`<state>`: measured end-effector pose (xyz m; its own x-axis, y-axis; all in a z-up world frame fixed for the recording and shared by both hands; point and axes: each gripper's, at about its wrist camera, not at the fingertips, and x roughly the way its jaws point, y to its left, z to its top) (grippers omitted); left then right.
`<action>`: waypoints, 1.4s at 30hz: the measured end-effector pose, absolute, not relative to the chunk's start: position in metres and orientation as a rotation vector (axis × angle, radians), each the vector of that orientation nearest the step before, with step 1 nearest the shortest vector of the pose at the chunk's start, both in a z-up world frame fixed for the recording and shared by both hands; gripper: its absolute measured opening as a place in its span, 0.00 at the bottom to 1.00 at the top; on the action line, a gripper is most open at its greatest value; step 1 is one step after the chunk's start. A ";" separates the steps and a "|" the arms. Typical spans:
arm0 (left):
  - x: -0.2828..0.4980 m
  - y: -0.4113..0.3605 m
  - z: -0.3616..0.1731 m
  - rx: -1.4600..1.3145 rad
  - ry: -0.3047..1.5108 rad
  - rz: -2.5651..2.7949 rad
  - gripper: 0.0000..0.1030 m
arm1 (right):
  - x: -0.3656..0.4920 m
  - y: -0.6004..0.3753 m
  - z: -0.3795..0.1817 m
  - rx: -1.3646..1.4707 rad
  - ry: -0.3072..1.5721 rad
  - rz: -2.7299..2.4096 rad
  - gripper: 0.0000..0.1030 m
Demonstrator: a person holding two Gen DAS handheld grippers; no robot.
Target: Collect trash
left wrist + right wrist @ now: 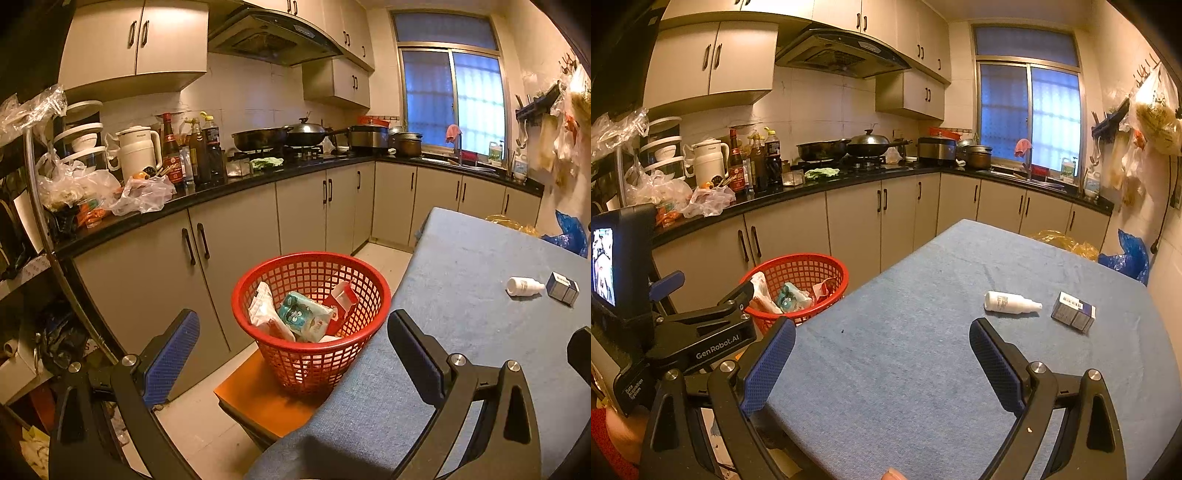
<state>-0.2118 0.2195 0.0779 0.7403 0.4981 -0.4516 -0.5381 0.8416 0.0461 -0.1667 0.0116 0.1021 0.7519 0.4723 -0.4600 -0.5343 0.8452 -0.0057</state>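
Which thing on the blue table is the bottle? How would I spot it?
Look at the big table with the blue cloth. Near its far right side two small things lie side by side. The bottle is the left one: white, round and lying on its side, while the box next to it is dark blue and square-edged.

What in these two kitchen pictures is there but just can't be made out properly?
- Bottom of the red basket, both views: the packets on top cover it.
- Print on the white bottle and the small box, both views: too small to read.
- Stool under the basket, left wrist view: mostly hidden by the basket and the blue table.
- Left gripper's little screen, right wrist view: cut off by the picture's edge, blurry.
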 end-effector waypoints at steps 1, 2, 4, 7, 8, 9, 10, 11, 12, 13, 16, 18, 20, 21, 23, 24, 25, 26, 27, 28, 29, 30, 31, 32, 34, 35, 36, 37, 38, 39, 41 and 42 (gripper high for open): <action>-0.211 0.219 0.078 -0.089 0.470 0.570 0.98 | -0.167 0.012 0.102 -0.139 0.465 0.551 0.95; -0.211 0.220 0.078 -0.089 0.469 0.571 0.98 | -0.167 0.012 0.102 -0.138 0.465 0.550 0.95; -0.211 0.220 0.077 -0.089 0.470 0.571 0.98 | -0.166 0.012 0.102 -0.136 0.469 0.551 0.95; -0.211 0.220 0.077 -0.089 0.469 0.573 0.98 | -0.166 0.012 0.102 -0.135 0.467 0.549 0.95; -0.211 0.221 0.077 -0.090 0.470 0.572 0.98 | -0.166 0.012 0.102 -0.135 0.467 0.548 0.95; -0.211 0.221 0.077 -0.090 0.471 0.571 0.98 | -0.166 0.012 0.101 -0.135 0.467 0.548 0.95; -0.211 0.221 0.077 -0.091 0.470 0.571 0.98 | -0.166 0.012 0.101 -0.135 0.468 0.548 0.95; -0.211 0.221 0.077 -0.092 0.471 0.572 0.98 | -0.166 0.011 0.101 -0.135 0.469 0.548 0.95; -0.211 0.221 0.077 -0.092 0.472 0.572 0.98 | -0.166 0.011 0.101 -0.134 0.469 0.548 0.95; -0.211 0.221 0.076 -0.093 0.472 0.572 0.98 | -0.166 0.010 0.100 -0.134 0.470 0.548 0.95; -0.211 0.222 0.076 -0.091 0.472 0.572 0.98 | -0.166 0.011 0.100 -0.135 0.472 0.547 0.95; -0.212 0.222 0.076 -0.090 0.474 0.572 0.98 | -0.166 0.010 0.100 -0.134 0.472 0.548 0.95; -0.212 0.222 0.075 -0.091 0.475 0.571 0.98 | -0.166 0.011 0.100 -0.134 0.472 0.547 0.95; -0.212 0.222 0.075 -0.091 0.475 0.571 0.98 | -0.166 0.010 0.100 -0.134 0.472 0.547 0.95; -0.212 0.221 0.075 -0.091 0.474 0.573 0.98 | -0.165 0.010 0.100 -0.134 0.473 0.548 0.95; -0.212 0.222 0.074 -0.091 0.475 0.572 0.98 | -0.165 0.010 0.100 -0.134 0.473 0.547 0.95; -0.212 0.221 0.075 -0.091 0.475 0.572 0.98 | -0.165 0.010 0.100 -0.134 0.474 0.547 0.95; -0.212 0.221 0.075 -0.091 0.474 0.573 0.98 | -0.165 0.010 0.100 -0.133 0.474 0.546 0.95; -0.212 0.222 0.074 -0.091 0.473 0.573 0.98 | -0.166 0.010 0.099 -0.133 0.474 0.546 0.95; -0.212 0.222 0.074 -0.092 0.474 0.571 0.98 | -0.165 0.010 0.099 -0.134 0.474 0.545 0.95; -0.212 0.222 0.074 -0.092 0.474 0.571 0.98 | -0.165 0.010 0.099 -0.134 0.474 0.545 0.95; -0.212 0.222 0.074 -0.091 0.473 0.574 0.98 | -0.165 0.010 0.099 -0.133 0.474 0.545 0.95; -0.212 0.222 0.074 -0.091 0.473 0.572 0.98 | -0.165 0.009 0.098 -0.132 0.474 0.544 0.95; -0.212 0.222 0.074 -0.091 0.474 0.570 0.98 | -0.165 0.009 0.098 -0.132 0.475 0.544 0.95; -0.212 0.222 0.074 -0.091 0.473 0.575 0.98 | -0.165 0.009 0.098 -0.132 0.475 0.543 0.95; -0.212 0.222 0.074 -0.092 0.473 0.573 0.98 | -0.165 0.008 0.097 -0.131 0.476 0.543 0.95; -0.212 0.222 0.073 -0.094 0.474 0.572 0.98 | -0.164 0.008 0.097 -0.130 0.477 0.542 0.95; -0.212 0.222 0.074 -0.092 0.474 0.573 0.98 | -0.164 0.008 0.097 -0.131 0.476 0.541 0.95; -0.212 0.222 0.074 -0.091 0.473 0.575 0.98 | -0.164 0.008 0.097 -0.131 0.476 0.541 0.95; -0.212 0.222 0.073 -0.091 0.473 0.574 0.98 | -0.164 0.009 0.097 -0.131 0.476 0.540 0.95; -0.212 0.222 0.074 -0.092 0.474 0.572 0.98 | -0.164 0.008 0.097 -0.130 0.477 0.540 0.95; -0.212 0.222 0.074 -0.091 0.473 0.574 0.98 | -0.164 0.008 0.097 -0.131 0.477 0.540 0.95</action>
<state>-0.2120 0.2220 0.0740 0.7359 0.5011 -0.4553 -0.5424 0.8388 0.0467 -0.1640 0.0084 0.0973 0.7519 0.4633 -0.4690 -0.5228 0.8524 0.0039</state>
